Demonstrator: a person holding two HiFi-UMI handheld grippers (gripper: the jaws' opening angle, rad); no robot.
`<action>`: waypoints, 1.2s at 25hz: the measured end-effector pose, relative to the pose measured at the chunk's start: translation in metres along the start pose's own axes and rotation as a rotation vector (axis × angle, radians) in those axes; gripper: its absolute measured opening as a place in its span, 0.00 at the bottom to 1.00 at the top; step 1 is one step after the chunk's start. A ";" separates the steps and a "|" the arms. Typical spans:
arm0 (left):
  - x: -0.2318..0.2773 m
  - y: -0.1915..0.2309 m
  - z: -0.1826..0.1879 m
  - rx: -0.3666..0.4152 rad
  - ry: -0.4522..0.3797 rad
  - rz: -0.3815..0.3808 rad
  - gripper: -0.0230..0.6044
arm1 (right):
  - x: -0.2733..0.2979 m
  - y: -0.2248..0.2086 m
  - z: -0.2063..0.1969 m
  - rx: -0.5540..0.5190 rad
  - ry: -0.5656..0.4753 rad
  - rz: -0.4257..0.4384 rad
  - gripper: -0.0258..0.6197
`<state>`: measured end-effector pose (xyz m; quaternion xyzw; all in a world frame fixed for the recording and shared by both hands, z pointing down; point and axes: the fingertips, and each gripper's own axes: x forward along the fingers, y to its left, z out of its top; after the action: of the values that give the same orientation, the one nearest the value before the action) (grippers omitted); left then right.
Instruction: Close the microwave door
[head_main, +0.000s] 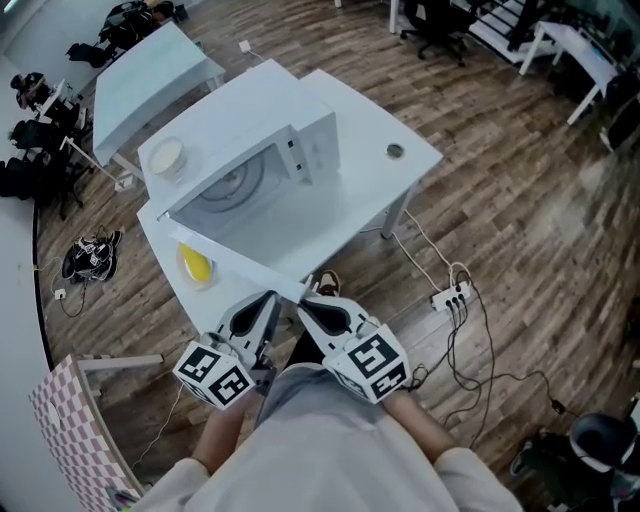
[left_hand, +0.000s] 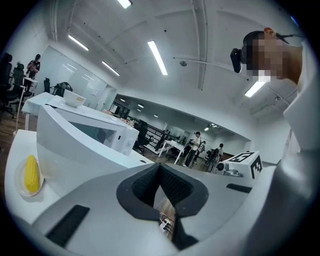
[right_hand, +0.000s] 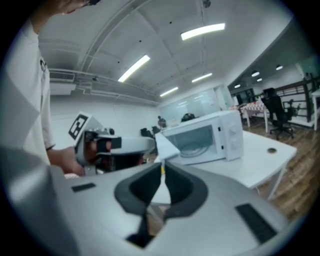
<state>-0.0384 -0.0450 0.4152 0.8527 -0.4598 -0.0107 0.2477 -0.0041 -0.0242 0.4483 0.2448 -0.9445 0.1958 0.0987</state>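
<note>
A white microwave (head_main: 300, 150) stands on a white table (head_main: 400, 190). Its door (head_main: 240, 255) hangs wide open, swung out toward me, and the turntable shows inside. My left gripper (head_main: 270, 298) and right gripper (head_main: 303, 305) are side by side just short of the door's free end, both shut and empty. In the left gripper view the door (left_hand: 75, 150) sweeps past to the left of the jaws (left_hand: 160, 167), with the microwave (left_hand: 117, 137) behind it. The right gripper view has the microwave (right_hand: 210, 137) ahead, beyond its jaws (right_hand: 162, 170). The door's corner (right_hand: 165, 145) sits right above them.
A yellow corn cob (head_main: 195, 265) lies on a plate at the table's near left, beside the door. A bowl (head_main: 167, 157) sits on top of the microwave. A power strip with cables (head_main: 450, 295) lies on the floor to the right. Another white table (head_main: 150, 80) stands behind.
</note>
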 end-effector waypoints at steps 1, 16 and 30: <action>0.001 0.000 0.000 -0.001 0.000 -0.005 0.06 | 0.000 -0.002 0.000 0.000 0.002 -0.002 0.08; 0.016 0.014 -0.012 -0.047 0.015 -0.020 0.06 | -0.014 -0.030 0.007 0.018 -0.020 -0.056 0.08; 0.026 0.015 -0.012 -0.078 0.020 -0.039 0.06 | -0.014 -0.044 0.008 0.034 -0.018 -0.078 0.08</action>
<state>-0.0320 -0.0676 0.4382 0.8512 -0.4400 -0.0247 0.2851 0.0292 -0.0571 0.4510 0.2847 -0.9316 0.2058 0.0935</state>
